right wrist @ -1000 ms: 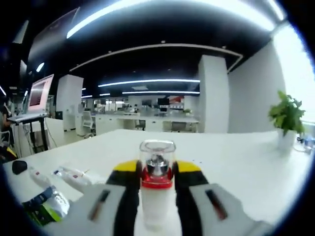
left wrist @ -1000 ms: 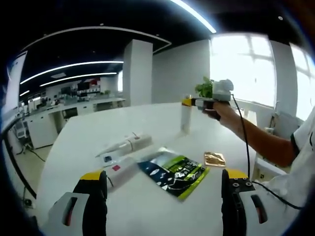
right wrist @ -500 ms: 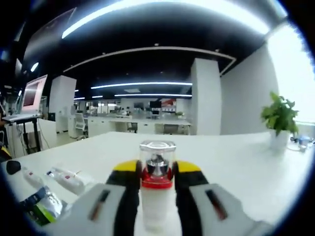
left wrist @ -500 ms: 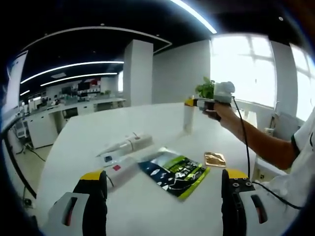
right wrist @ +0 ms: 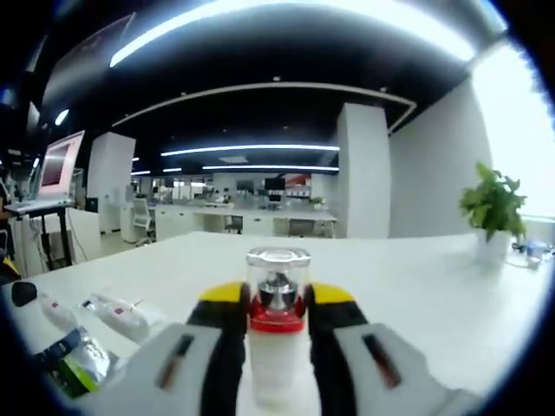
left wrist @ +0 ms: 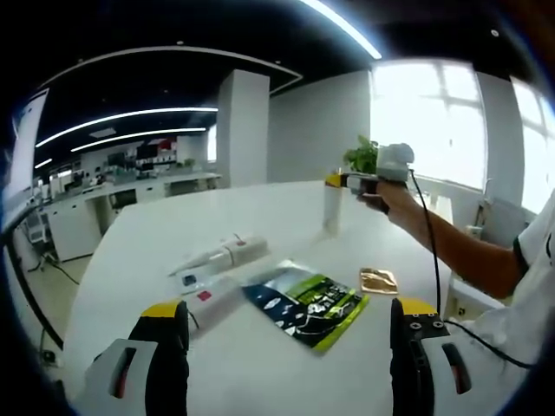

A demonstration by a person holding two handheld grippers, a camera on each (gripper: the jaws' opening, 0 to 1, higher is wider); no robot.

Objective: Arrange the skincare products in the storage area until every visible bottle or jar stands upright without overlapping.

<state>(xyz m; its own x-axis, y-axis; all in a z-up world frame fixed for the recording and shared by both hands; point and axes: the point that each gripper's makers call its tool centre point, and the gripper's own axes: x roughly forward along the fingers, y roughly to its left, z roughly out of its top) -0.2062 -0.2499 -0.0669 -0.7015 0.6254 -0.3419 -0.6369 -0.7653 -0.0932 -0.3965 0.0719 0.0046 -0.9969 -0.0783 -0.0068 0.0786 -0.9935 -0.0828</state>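
Little has changed over the last second: in the left gripper view the right gripper (left wrist: 334,180) has drifted slightly to the right with its bottle, while the camera itself has held its place.

In the left gripper view, the left gripper (left wrist: 290,334) has its jaws spread wide with nothing between them, low over the white table (left wrist: 147,234). Ahead of the jaws lie a green and black sachet (left wrist: 305,302), a white tube with a red mark (left wrist: 211,300) just beside it, and two more white tubes (left wrist: 221,256) farther on, all flat. A small gold packet (left wrist: 378,280) sits ahead of the right jaw. Well beyond, the person's hand (left wrist: 388,198) reaches out level on an extended forearm, carrying the right gripper, which grips the upright white spray bottle (left wrist: 330,206) near its top.

In the right gripper view, the right gripper (right wrist: 276,329) is clamped on that spray bottle (right wrist: 276,347), its clear cap and red collar rising between the jaws. A potted plant (right wrist: 492,212) stands far off to the right; the tubes (right wrist: 113,314) lie to the left.

To finish well, I judge the bottle should be lowered squarely until its base rests flat, clear of the lying items, before the jaws let go.
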